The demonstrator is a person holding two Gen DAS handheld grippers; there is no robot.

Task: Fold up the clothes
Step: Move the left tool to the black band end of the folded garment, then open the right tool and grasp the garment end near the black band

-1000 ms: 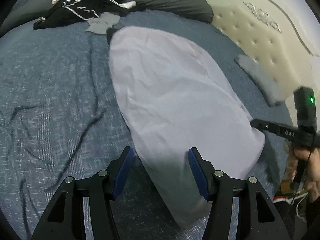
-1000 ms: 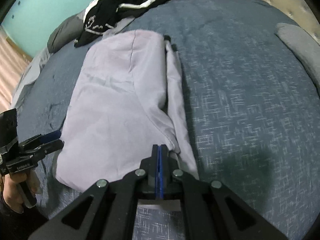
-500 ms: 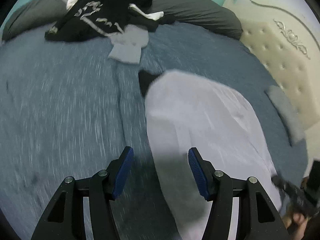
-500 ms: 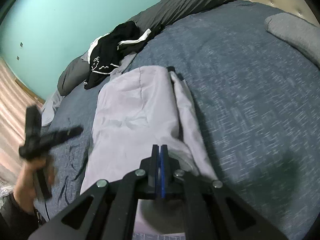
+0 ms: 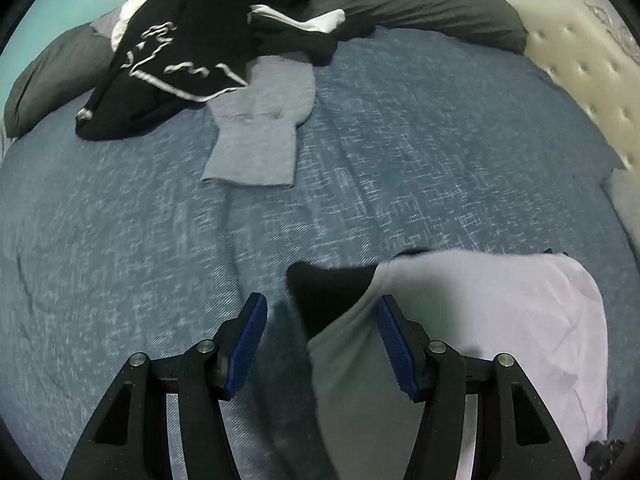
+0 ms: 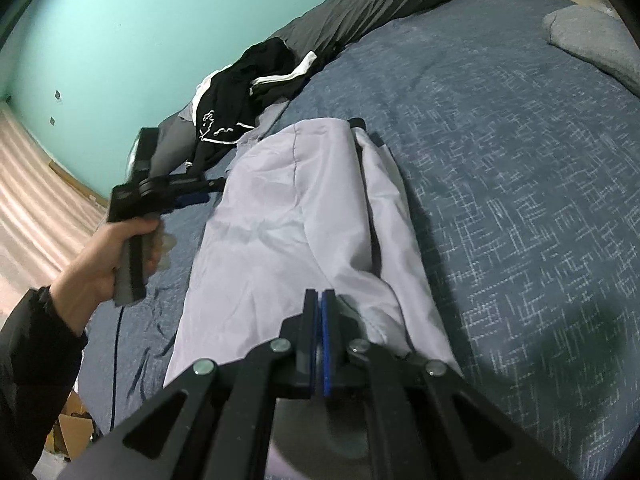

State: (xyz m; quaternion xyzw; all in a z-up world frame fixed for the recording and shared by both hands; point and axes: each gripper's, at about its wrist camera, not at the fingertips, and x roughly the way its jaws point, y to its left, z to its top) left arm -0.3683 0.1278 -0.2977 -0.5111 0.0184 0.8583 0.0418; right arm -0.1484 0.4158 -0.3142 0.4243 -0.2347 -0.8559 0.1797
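Your right gripper [image 6: 318,344] clamped on pale lilac fabric garment [image 6: 288,216] | left gripper [image 5: 320,344] open, empty | garment half-folded | black-and-white top [image 5: 192,52] untouched.

Both views are dimly and evenly lit, with a cool cast. Strong fisheye distortion is present: straight lines are bowed and the corners are cut off by black vignetting. Motion blur is seen across the blue bedspread [image 5: 400,152] in the left wrist view. A soft dark shadow [image 6: 592,344] is cast at lower right.
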